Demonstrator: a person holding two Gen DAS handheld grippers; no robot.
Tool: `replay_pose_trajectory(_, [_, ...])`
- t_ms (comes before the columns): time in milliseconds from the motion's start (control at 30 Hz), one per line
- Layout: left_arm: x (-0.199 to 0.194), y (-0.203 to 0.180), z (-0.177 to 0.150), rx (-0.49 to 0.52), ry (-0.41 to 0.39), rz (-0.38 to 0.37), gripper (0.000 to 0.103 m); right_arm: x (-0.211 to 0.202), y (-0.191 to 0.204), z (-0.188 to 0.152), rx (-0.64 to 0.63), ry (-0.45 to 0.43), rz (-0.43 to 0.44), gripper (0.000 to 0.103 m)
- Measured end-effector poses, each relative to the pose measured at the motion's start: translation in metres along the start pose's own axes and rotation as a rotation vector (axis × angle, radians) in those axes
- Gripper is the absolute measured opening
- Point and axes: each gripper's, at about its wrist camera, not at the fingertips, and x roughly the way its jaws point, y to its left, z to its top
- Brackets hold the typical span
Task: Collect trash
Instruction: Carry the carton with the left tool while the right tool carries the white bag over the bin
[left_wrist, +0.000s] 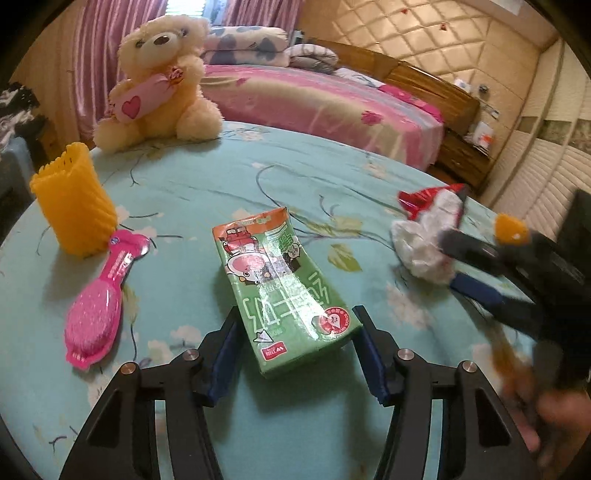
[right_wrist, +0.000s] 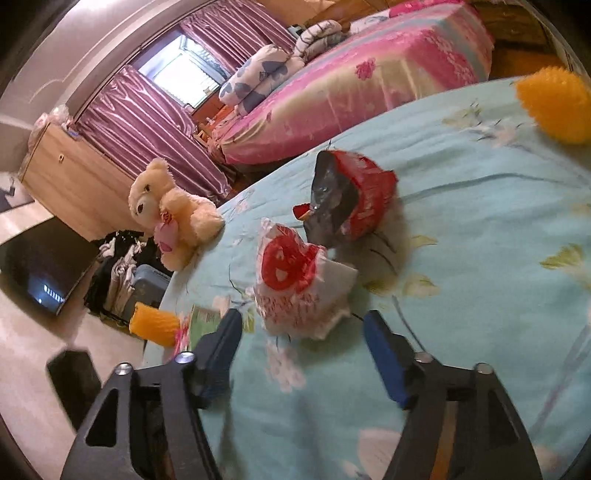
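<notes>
So in the left wrist view the left gripper (left_wrist: 295, 332) sits at the bottom centre, jaws spread wide on either side of the near end of a green drink carton (left_wrist: 280, 284). The carton lies flat on the bed (left_wrist: 184, 184), a teal floral sheet, and the blue pads (left_wrist: 371, 354) look just beside it; can't tell if they touch. Nothing is clamped.

Left of the carton there's a pink hairbrush (left_wrist: 98, 310), its handle end right by a ribbed orange cup (left_wrist: 72, 206). A cream teddy bear (left_wrist: 159, 85) sits at the upper left.

At the right edge of that frame the right gripper (left_wrist: 452, 258) comes in blurry against a crumpled white wrapper (left_wrist: 424, 240), with a red foil wrapper (left_wrist: 424, 199) just behind it.

From the right wrist view, the right gripper (right_wrist: 303, 332) is released too, fingers wide apart around the near edge of the white wrapper (right_wrist: 295, 280), which has red print. The red foil wrapper (right_wrist: 354, 199) lies right behind it, centre frame.
</notes>
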Motion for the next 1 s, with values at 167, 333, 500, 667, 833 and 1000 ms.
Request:
replay_pose_trajectory(167, [-0.013, -0.001, -0.008, 0.036, -0.007, -0.024, 0.056, 0.001, -0.003, 0.000, -0.009, -0.010, -0.021, 0.036])
replay_pose_trajectory(333, [-0.015, -0.019, -0.010, 0.083, -0.008, -0.086, 0.055, -0.029, -0.012, -0.013, -0.019, -0.033, -0.011, 0.026])
replay_pose_trajectory(500, [-0.020, -0.047, -0.013, 0.151, -0.021, -0.154, 0.055, -0.070, -0.031, -0.028, -0.005, -0.074, -0.032, 0.025])
replay_pose_trajectory(667, [-0.019, -0.071, -0.019, 0.202, -0.008, -0.202, 0.055, -0.114, -0.053, -0.038, 0.022, -0.125, -0.065, 0.025])
replay_pose_trajectory(833, [-0.017, -0.100, -0.023, 0.262, 0.003, -0.243, 0.054, -0.148, -0.071, -0.043, 0.045, -0.171, -0.105, 0.025])
replay_pose_trajectory(1000, [-0.013, -0.133, -0.029, 0.330, 0.017, -0.283, 0.054, -0.175, -0.083, -0.052, 0.062, -0.208, -0.138, 0.025])
